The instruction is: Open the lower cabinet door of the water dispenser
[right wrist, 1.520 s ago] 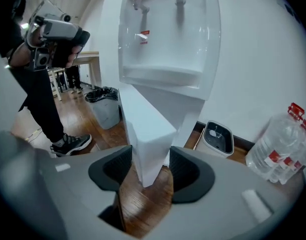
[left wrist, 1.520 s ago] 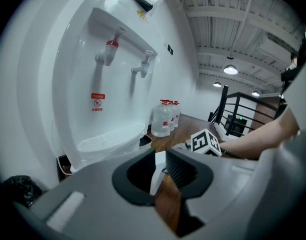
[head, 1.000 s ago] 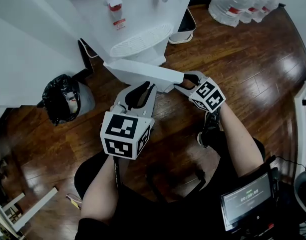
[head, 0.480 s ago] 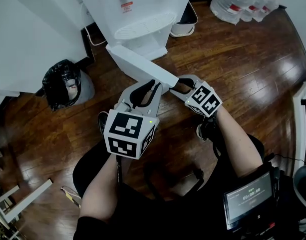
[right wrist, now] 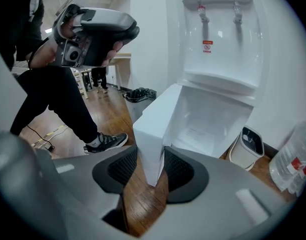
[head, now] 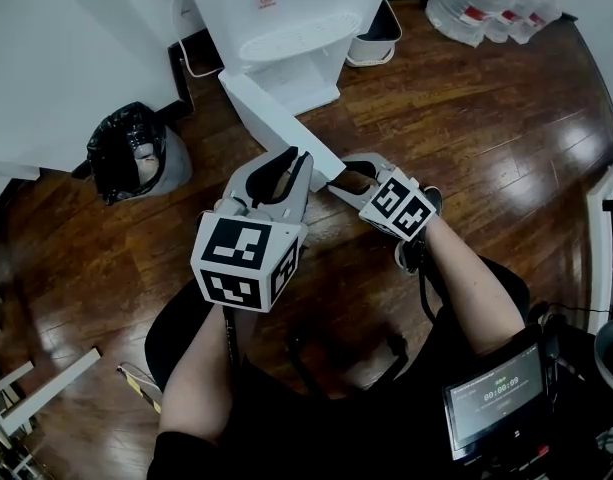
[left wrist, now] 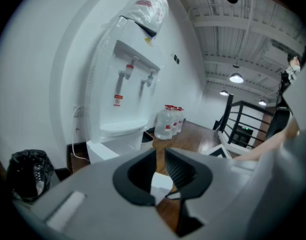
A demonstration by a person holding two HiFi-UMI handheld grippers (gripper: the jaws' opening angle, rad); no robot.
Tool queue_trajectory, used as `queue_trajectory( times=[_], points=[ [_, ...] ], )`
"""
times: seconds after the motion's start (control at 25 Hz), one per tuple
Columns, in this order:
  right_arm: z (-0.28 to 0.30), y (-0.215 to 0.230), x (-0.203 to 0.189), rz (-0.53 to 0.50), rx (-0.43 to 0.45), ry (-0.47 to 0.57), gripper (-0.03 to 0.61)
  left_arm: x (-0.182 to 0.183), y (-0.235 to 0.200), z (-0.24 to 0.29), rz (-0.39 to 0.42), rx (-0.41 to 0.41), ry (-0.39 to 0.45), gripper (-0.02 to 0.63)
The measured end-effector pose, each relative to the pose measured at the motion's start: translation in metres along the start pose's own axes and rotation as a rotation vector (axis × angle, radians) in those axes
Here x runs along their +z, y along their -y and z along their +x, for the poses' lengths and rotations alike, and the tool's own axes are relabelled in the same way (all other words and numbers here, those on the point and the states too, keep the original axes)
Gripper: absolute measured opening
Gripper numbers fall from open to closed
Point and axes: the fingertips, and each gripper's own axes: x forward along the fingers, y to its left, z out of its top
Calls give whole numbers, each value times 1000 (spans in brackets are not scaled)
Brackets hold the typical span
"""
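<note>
Task is looking mostly done: the lower cabinet door (head: 281, 118) is standing swung well out from the water dispenser (head: 286, 8), hinged side at the cabinet, free edge out toward us, and the cabinet interior (right wrist: 212, 119) is showing behind it in the right gripper view. We're holding that free edge with the right hand-held gripper (head: 344, 176): jaws closed down on the white panel, one pad on each face, a corner of the door sitting between the pads and the panel running away ahead of the jaws toward the dispenser. What's left, we're judging, is at most a bit more swing if full open is wanted, then letting go. The left hand-held gripper (head: 291, 163) is hovering just beside the right one, on its left, tips pointing toward the door and near it; we're not seeing contact. Its jaws are standing a narrow slit apart with nothing clamped; a white bit of the door is showing through the slit, beyond the pads as far as we can tell. It's doing no work on the door.
</note>
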Motion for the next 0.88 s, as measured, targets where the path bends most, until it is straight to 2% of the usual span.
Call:
queue_trajectory(
  times=[0.16,0.24,0.36,0.48,0.68,0.88],
  points=[
    [3,-18,9,-23,49,0,161,0,1,-1,-28,-12,2,74],
    [4,-33,16,-47,80,0,129,-2,8,0,-27,-31,-3,74],
    [12,-50,24,-92,111,1,115,6,-1,-5,-15,-12,20,74],
    [20,-63,31,-110,137,4,112,19,-31,-18,-43,63,77,74],
    [33,-84,43,-132,175,8,100,45,-87,-53,-126,241,242,57],
    [47,-105,56,-142,204,19,92,55,-102,-77,-111,298,308,46]
  ],
)
